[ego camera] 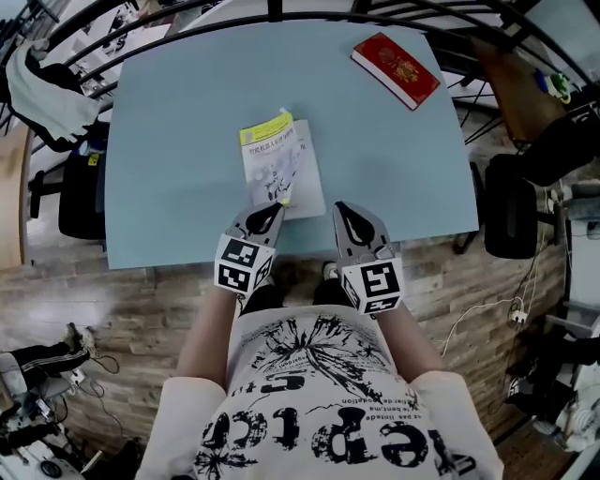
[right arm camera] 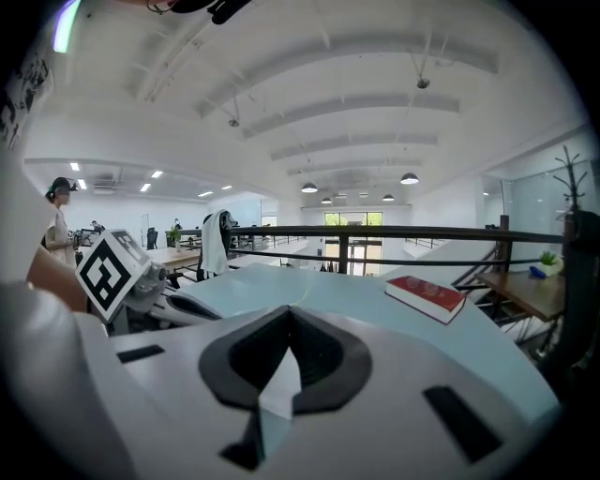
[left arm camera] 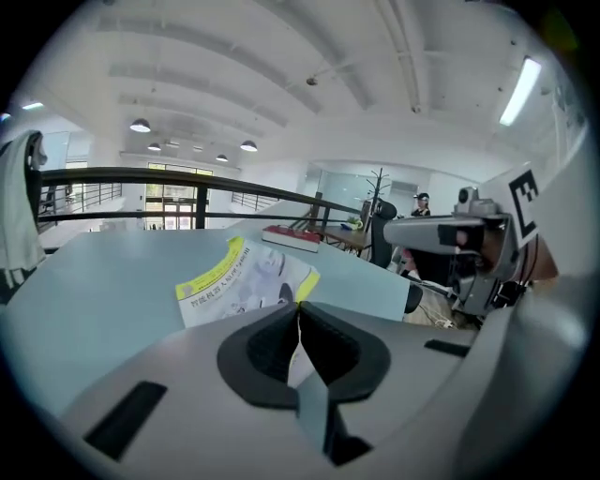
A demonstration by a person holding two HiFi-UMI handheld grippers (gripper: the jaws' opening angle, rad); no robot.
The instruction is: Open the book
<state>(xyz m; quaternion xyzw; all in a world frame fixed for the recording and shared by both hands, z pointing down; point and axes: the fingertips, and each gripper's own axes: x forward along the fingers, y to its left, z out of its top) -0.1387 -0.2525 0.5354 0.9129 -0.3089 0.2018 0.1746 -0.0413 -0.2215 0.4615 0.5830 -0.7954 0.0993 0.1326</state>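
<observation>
Table (ego camera: 169, 141), pale blue, beside railing (ego camera: 309, 9) in open office. Booklet (ego camera: 278, 155) near front edge, long axis running away, yellow band farthest. Left gripper (ego camera: 279, 203) pinches its near corner; right gripper (ego camera: 349, 214) closed, empty.

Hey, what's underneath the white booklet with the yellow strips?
The booklet lies on the blue table, which shows around it. Its inner pages and the tabletop directly beneath are covered.
</observation>
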